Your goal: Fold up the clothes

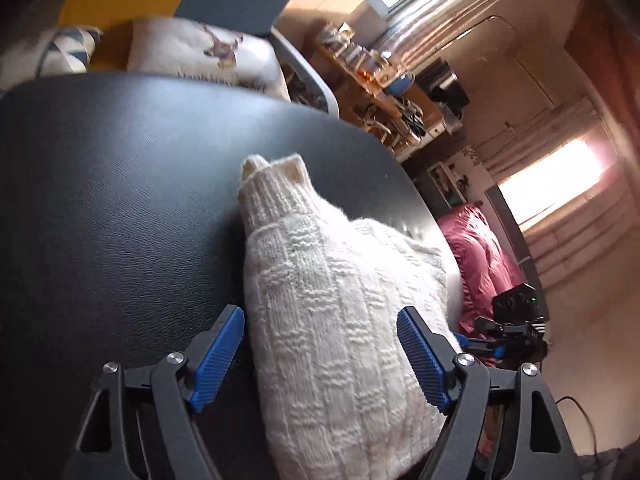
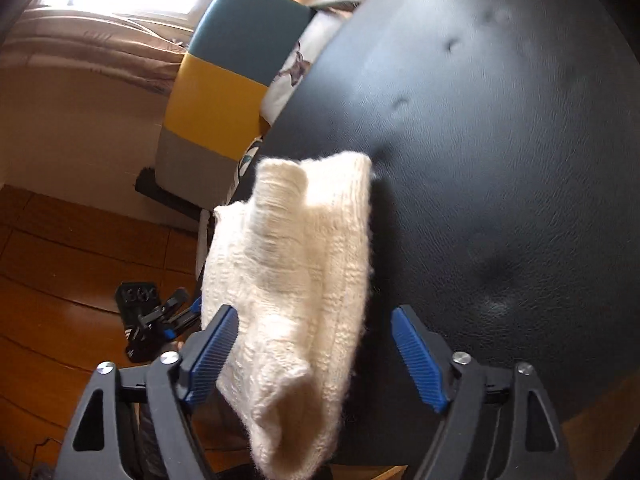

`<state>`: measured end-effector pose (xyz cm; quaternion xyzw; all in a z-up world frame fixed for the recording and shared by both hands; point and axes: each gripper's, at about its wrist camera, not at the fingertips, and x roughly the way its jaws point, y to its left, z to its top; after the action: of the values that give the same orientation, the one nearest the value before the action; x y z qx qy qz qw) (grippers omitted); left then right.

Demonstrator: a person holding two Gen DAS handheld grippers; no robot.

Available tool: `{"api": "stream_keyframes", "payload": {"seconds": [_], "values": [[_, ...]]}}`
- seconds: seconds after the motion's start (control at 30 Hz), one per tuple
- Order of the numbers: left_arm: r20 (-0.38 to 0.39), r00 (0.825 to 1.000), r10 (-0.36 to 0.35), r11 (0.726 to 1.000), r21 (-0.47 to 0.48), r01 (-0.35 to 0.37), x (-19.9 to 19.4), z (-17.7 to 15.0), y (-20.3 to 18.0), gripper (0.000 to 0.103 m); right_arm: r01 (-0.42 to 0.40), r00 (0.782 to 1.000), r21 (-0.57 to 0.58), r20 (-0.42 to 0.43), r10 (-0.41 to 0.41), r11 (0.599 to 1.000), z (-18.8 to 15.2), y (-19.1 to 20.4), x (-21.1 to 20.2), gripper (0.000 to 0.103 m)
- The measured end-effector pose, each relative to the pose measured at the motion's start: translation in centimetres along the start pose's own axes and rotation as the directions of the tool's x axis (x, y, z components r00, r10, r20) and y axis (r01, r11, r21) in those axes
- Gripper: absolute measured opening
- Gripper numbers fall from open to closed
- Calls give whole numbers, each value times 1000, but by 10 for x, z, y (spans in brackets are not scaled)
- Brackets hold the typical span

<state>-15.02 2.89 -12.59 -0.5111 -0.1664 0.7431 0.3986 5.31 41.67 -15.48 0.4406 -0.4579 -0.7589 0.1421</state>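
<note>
1. The left gripper stood wide open, its ribbed blue pads either side of the cream knitted garment without closing on it; one pad sat just beside the knit's edge, the other lay against or over it, contact not certain.
2. The right gripper was likewise spread wide, gripping nothing; the garment lay between its fingers, with the left-hand pad touching or just beside the fabric.
3. The garment rested on the black table, near its edge, part of it appearing to overhang in the right wrist view.
4. Condition of work: the piece was bunched into a narrow, lumpy bundle, with a ribbed cuff standing at the far end. Judged partly folded at best; flattening and squaring appeared outstanding.
5. Materials: chunky wool-like knit with a basket-weave relief and fuzzy nap, soft and likely to slump; the table top was grained, leather-like, with shallow dimples.
6. Beyond: a cushion, a chair back in teal, yellow and grey panels, and wooden flooring.
</note>
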Motion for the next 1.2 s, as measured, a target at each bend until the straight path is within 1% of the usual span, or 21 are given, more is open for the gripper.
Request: {"api": "stream_keyframes", "payload": {"seconds": [0.07,0.13,0.2,0.23,0.27,0.33,0.37,0.4,0.43,0.47,0.5,0.53,0.57,0.63,0.7,0.77,0.83,0.93,1.03,1.13,1.2], "values": [[-38,999,-25,1000,-1,25,10,1,0,80,-15,1000,16,-23,15,1000,1,-5,8,84],[-65,998,-11,999,33,13,18,-1,-4,83,-21,999,17,-46,21,1000,5,-3,18,84],[-84,997,0,999,43,4,25,-5,-5,86,1,997,15,-73,1,1000,9,1,32,84],[-94,996,-3,999,37,7,28,-6,-5,87,13,996,17,-85,-12,1000,11,2,39,84],[-112,993,-22,1000,13,23,33,-8,-2,87,25,995,16,-95,-23,1000,13,5,45,84],[-135,989,-63,998,-35,59,40,-14,4,87,27,994,-23,-108,-29,999,12,12,56,84],[-118,991,-61,998,-23,59,39,-17,3,83,28,993,-42,-115,-33,999,11,16,61,84],[-103,993,-59,998,-12,58,39,-21,2,76,30,992,-62,-121,-37,998,11,20,66,84],[-94,994,-57,998,-5,57,37,-23,1,73,40,991,-86,-123,-50,996,8,24,69,84],[-85,995,-57,998,-2,57,36,-26,0,68,49,990,-110,-125,-63,993,5,27,72,81],[-77,995,-65,998,-18,64,35,-28,1,64,55,989,-125,-127,-71,991,3,30,75,73],[-71,995,-70,997,-33,68,33,-29,2,62,38,991,-81,-125,-48,996,2,26,77,52],[-64,995,-73,996,-47,70,32,-30,3,58,28,993,-77,-109,-36,997,0,26,77,44],[-40,998,-55,997,-51,53,27,-34,-1,52,10,997,-73,-77,-16,997,-5,26,78,38],[6,1000,-20,1000,-14,20,21,-37,-17,45,38,998,-108,-45,-43,993,-9,35,74,34],[46,999,-1,1000,30,0,16,-38,-35,43,57,998,-146,-6,-59,988,-11,45,66,32],[69,997,-46,998,52,42,15,-33,-52,43,70,997,-160,28,-66,985,-9,49,54,32],[92,990,-109,985,142,96,20,-12,-93,42,71,994,-193,99,-53,979,-1,56,22,31],[80,982,-171,964,221,150,34,20,-134,43,103,978,-221,200,-58,970,17,64,-29,31],[38,978,-207,941,281,188,66,52,-173,43,168,947,-221,307,-95,961,38,65,-76,31],[-1,979,-204,927,321,194,98,74,-195,44,217,925,-178,351,-145,960,51,52,-95,31]]}}
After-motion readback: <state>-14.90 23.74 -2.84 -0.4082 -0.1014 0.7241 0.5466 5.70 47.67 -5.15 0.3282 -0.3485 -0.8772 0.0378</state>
